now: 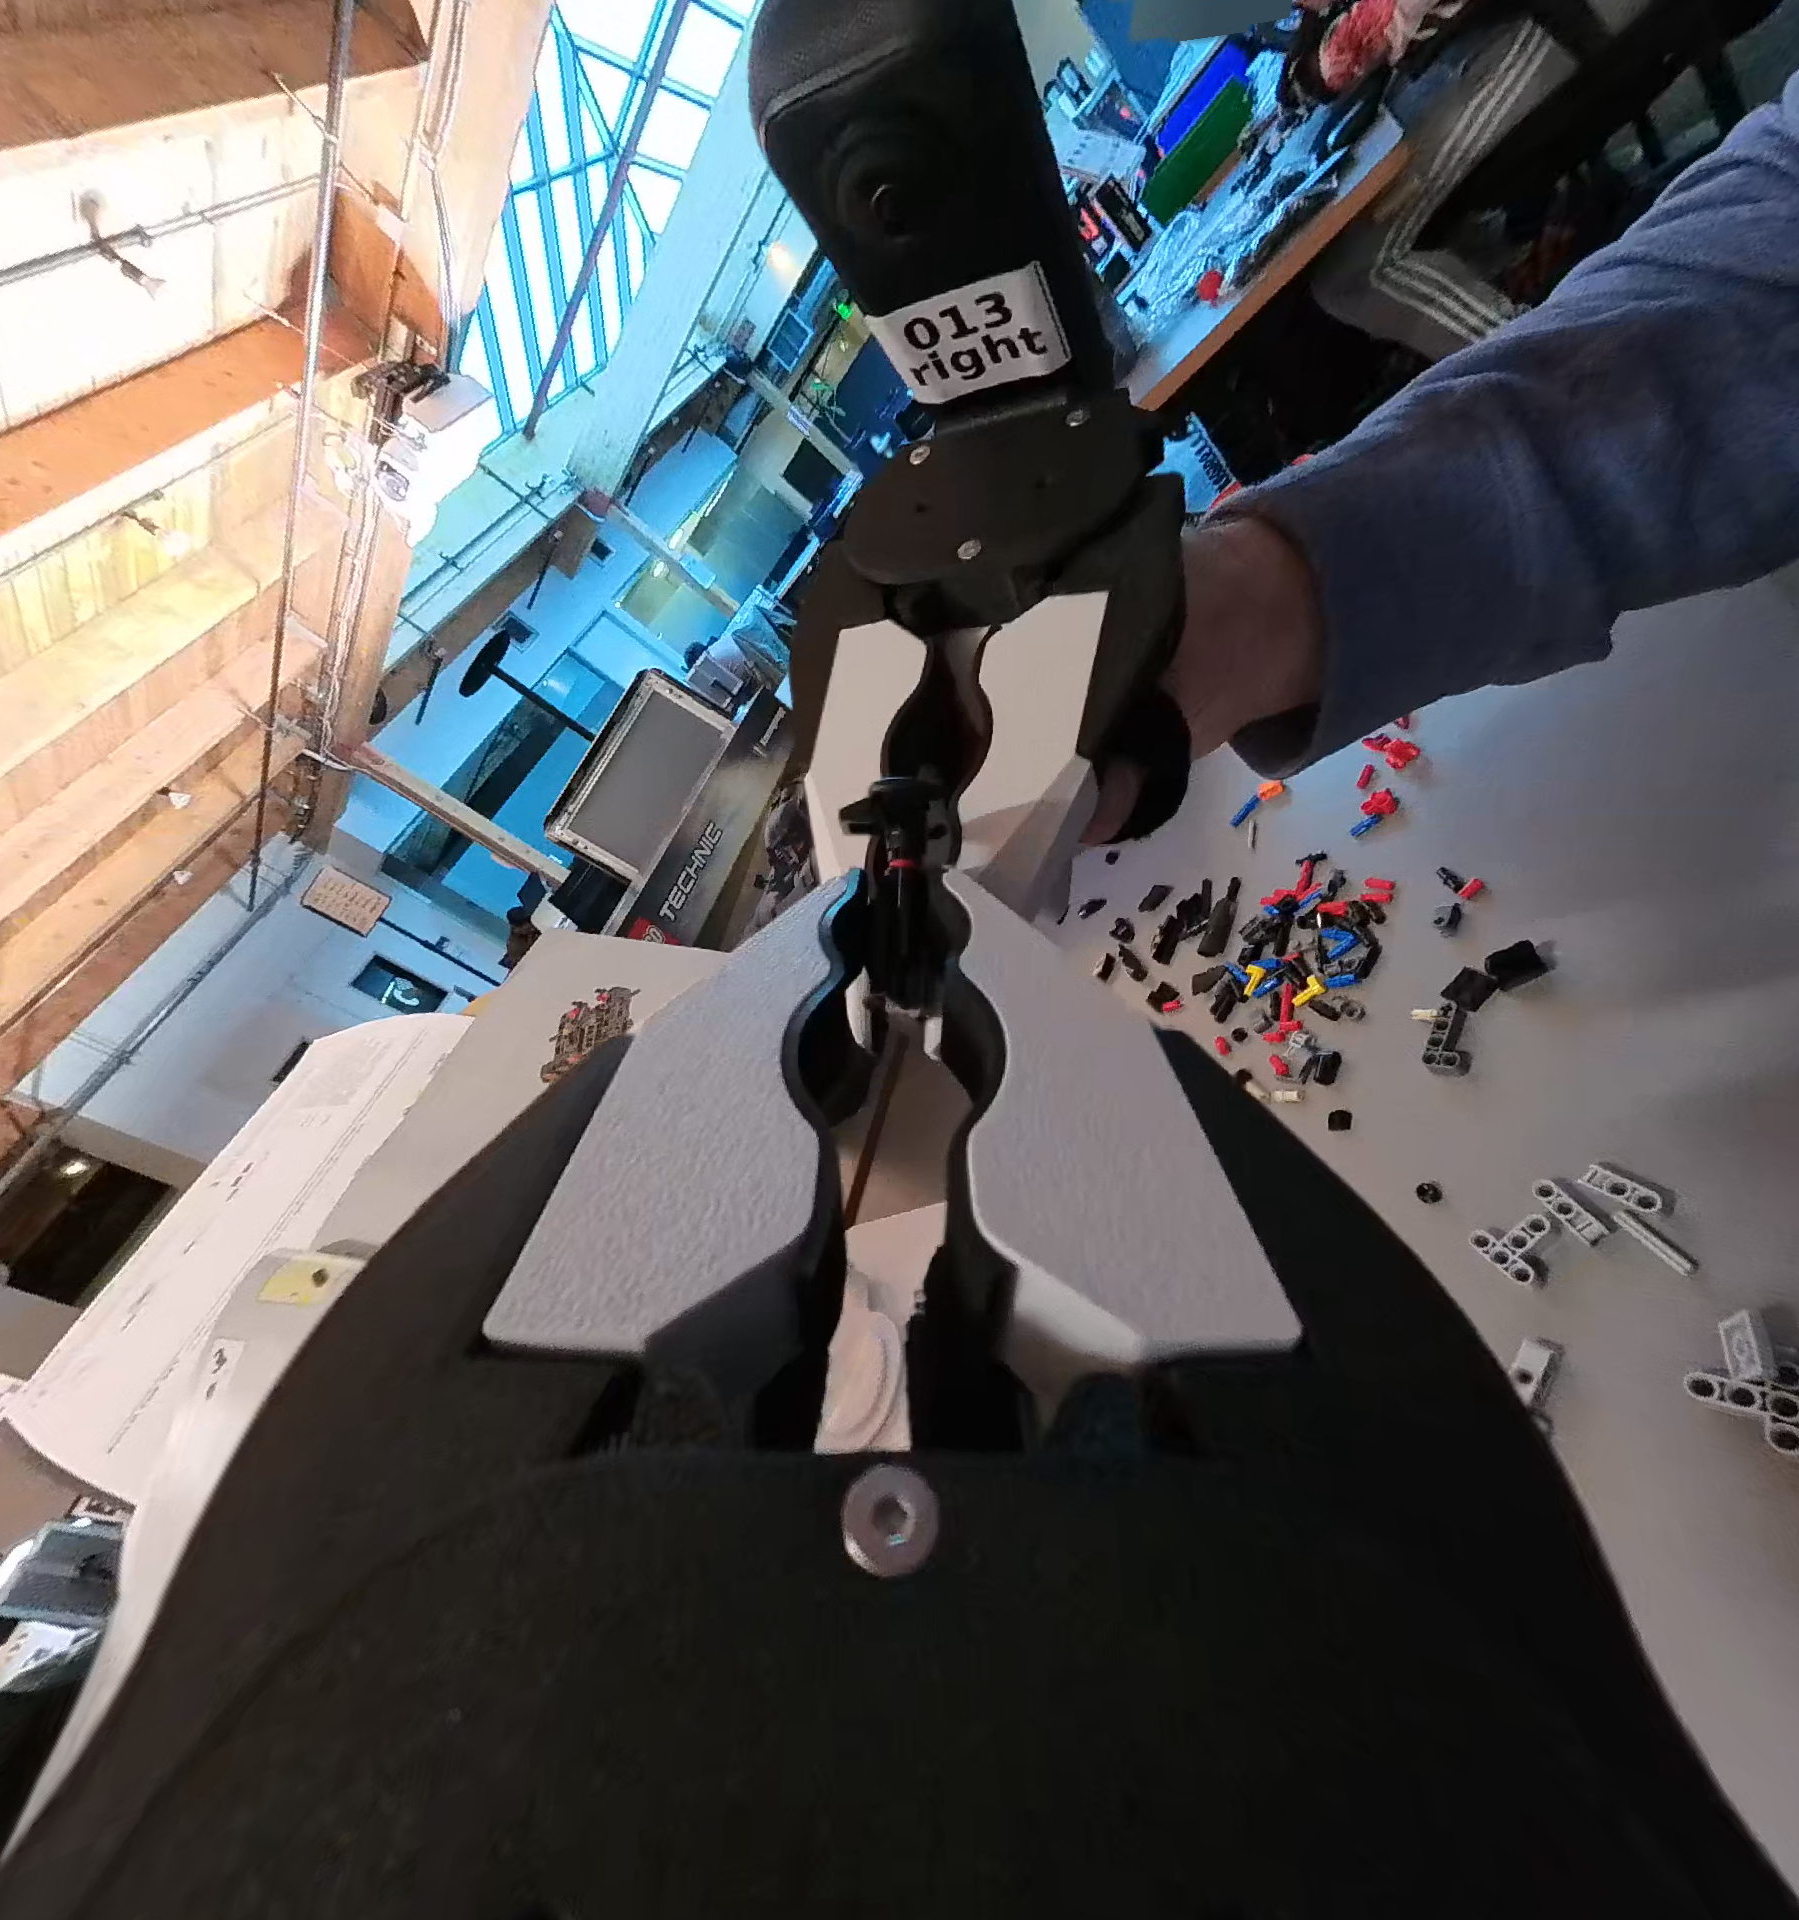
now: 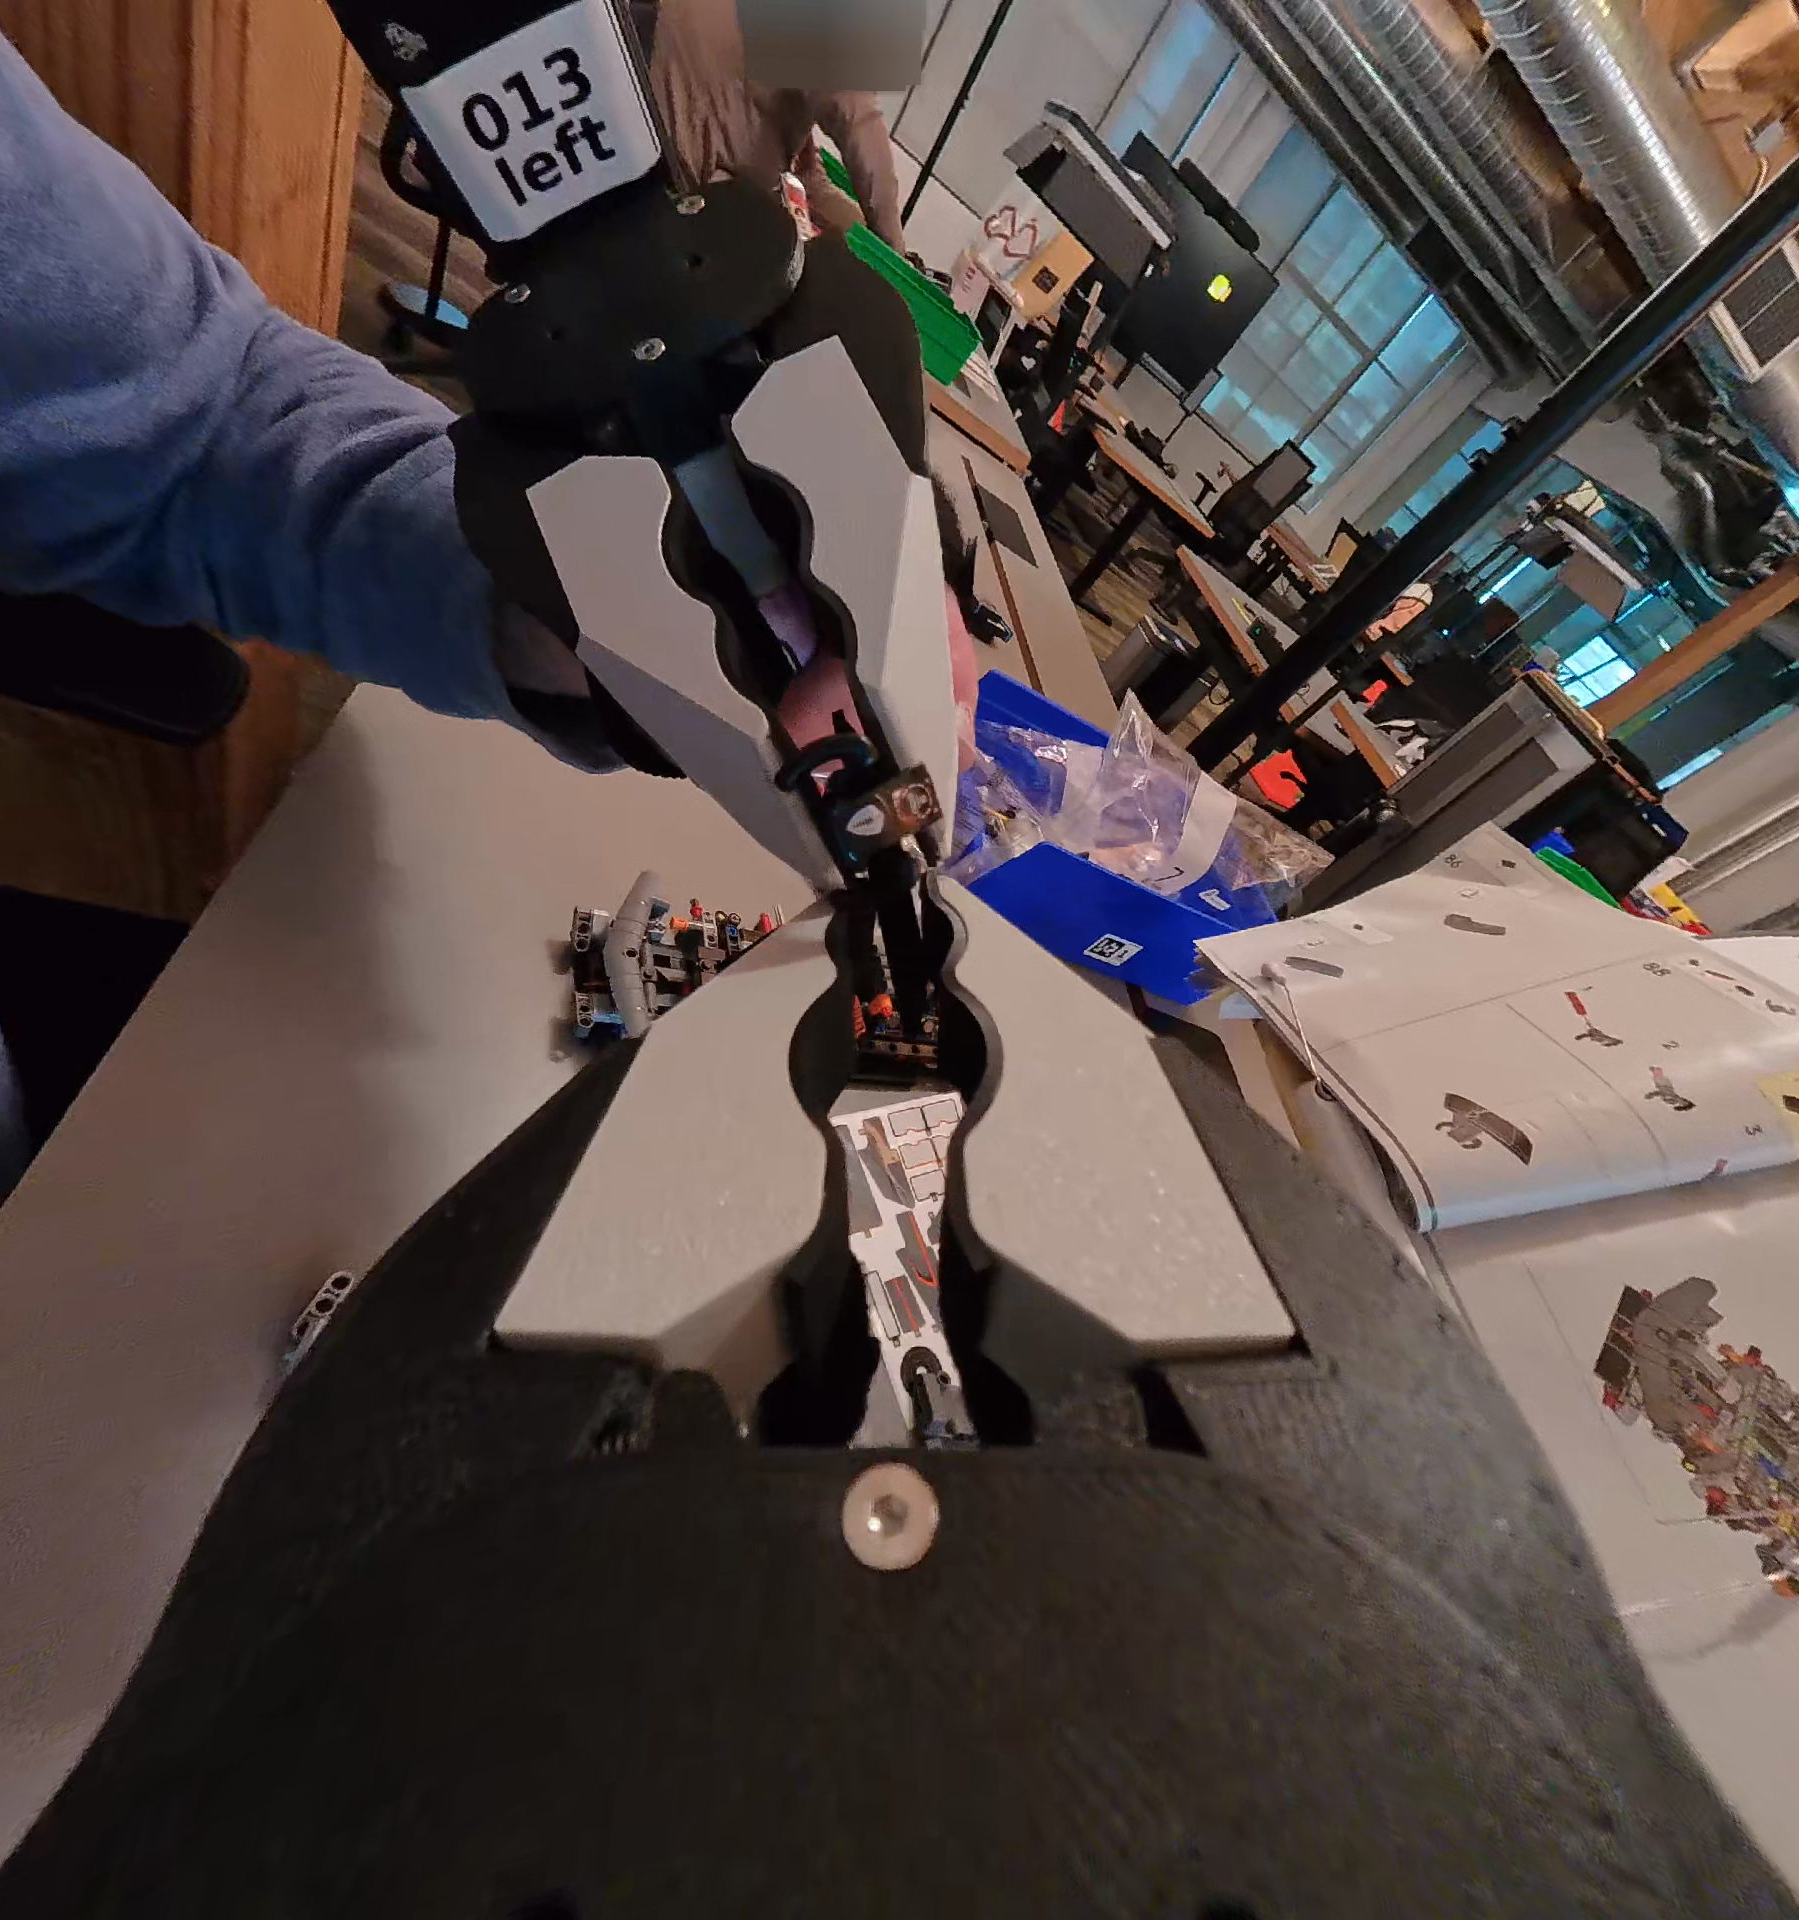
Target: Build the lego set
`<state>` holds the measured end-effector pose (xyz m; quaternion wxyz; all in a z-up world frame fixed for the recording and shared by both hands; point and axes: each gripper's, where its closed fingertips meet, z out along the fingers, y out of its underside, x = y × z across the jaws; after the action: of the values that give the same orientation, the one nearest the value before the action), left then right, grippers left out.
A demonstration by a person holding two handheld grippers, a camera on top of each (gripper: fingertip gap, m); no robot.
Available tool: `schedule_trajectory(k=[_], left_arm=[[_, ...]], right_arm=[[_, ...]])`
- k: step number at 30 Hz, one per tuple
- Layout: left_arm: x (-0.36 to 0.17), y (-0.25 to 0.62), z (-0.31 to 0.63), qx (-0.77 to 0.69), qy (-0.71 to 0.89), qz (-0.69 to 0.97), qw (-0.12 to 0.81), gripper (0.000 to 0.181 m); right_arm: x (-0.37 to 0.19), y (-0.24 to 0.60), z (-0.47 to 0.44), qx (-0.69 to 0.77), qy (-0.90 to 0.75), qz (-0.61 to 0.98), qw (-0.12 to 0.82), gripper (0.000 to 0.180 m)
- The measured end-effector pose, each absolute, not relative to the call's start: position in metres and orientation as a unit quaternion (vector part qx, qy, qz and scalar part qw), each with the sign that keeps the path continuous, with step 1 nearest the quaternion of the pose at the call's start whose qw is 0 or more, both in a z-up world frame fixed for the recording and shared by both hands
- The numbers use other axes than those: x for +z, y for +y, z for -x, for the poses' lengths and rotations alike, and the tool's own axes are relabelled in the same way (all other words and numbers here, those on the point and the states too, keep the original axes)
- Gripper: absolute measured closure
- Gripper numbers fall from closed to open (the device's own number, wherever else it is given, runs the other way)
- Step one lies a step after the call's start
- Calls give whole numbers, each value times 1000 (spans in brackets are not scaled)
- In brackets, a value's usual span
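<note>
In the left wrist view, a paper instruction book (image 1: 251, 1195) lies far to the left on the white table (image 1: 1653, 987). Behind it stands the set's box (image 1: 666, 821). In the middle, the left gripper (image 1: 900, 904) has its two grey fingers (image 1: 708, 1122) pressed tight on a small black lego piece (image 1: 900, 935) with a thin red ring on it. The piece is held up in the air, above the table. The right gripper (image 1: 926, 800) comes from the other side, tip to tip with the left one, and its fingers pinch the far end of the same piece. A hand in a blue sleeve (image 1: 1560, 468) holds that gripper. To the right, a loose pile of parts (image 1: 1279, 966) in black, red, blue and yellow is spread on the table. Near it, further right, lie some grey beams (image 1: 1591, 1216) with holes.

In the right wrist view, a partly built model (image 2: 656, 956) sits on the table at the left, well apart from the grippers. In the middle, both grippers meet on the black piece, and a small grey block (image 2: 910, 805) sits at the left gripper's tip. Right of them is a blue bin (image 2: 1082, 904) with clear plastic bags (image 2: 1113, 790) in it. Furthest right, the book lies open.
</note>
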<state>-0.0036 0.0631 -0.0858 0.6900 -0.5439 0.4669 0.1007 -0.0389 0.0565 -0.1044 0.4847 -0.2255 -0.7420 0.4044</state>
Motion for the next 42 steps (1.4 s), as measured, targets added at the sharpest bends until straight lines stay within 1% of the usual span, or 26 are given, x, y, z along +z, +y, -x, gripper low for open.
schedule_trajectory(k=[7,30,38,42], left_arm=[[-85,67,2,64,456,544,702,170],[-90,84,15,61,433,568,697,161],[-96,86,28,55,407,600,686,158],[-100,86,34,59,401,614,678,158]], right_arm=[[-107,60,35,405,-741,232,484,177],[-115,91,28,385,-725,272,502,177],[-119,102,40,437,-707,307,463,177],[-121,101,45,443,-707,305,459,177]])
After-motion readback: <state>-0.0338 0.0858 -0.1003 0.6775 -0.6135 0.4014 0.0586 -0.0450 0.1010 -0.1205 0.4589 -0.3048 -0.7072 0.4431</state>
